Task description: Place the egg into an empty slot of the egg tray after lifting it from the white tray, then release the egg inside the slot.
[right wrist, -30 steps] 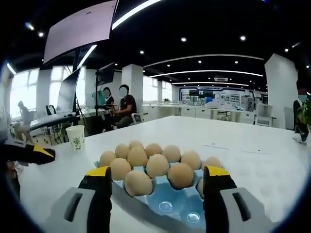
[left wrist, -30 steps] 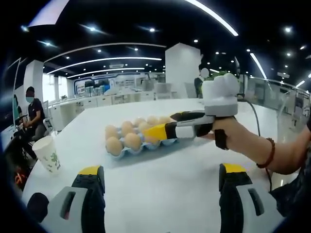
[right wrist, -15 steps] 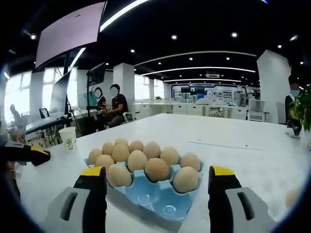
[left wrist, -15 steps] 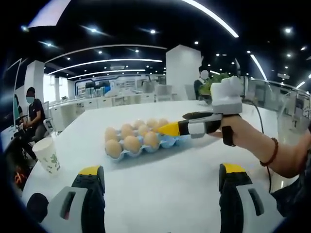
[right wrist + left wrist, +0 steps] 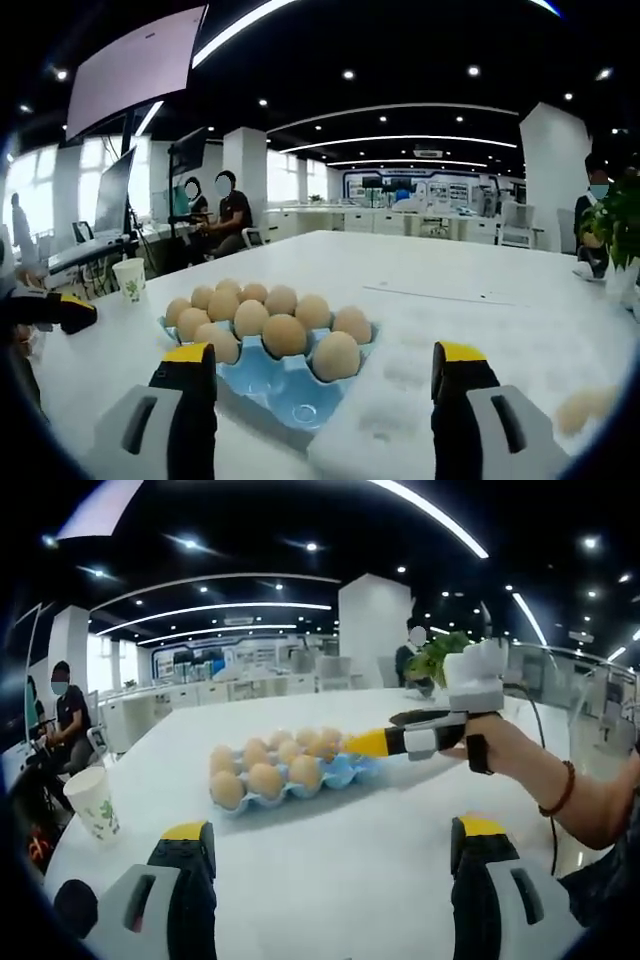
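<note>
Two grippers are in view, both with jaws spread and nothing between them: the left gripper (image 5: 335,830) is held low over the table (image 5: 330,890), and the right gripper (image 5: 322,352) points at the egg tray (image 5: 262,385) from just short of it

One blue egg tray is noted on the table, most of its slots filled; about a dozen eggs are counted there, the far rows being too crowded for an exact figure. At least two empty slots are seen at its near corner in the right gripper view. One white tray (image 5: 385,425) lies just beside it, nearer the right gripper. One pale, blurred shape, taken for the egg (image 5: 583,405), rests at the right edge of that view, well apart from the jaws. One paper cup (image 5: 97,802) stands off to the left

The task is judged not yet begun for this egg: lifting, carrying, seating in a slot and release are all left to be done
</note>
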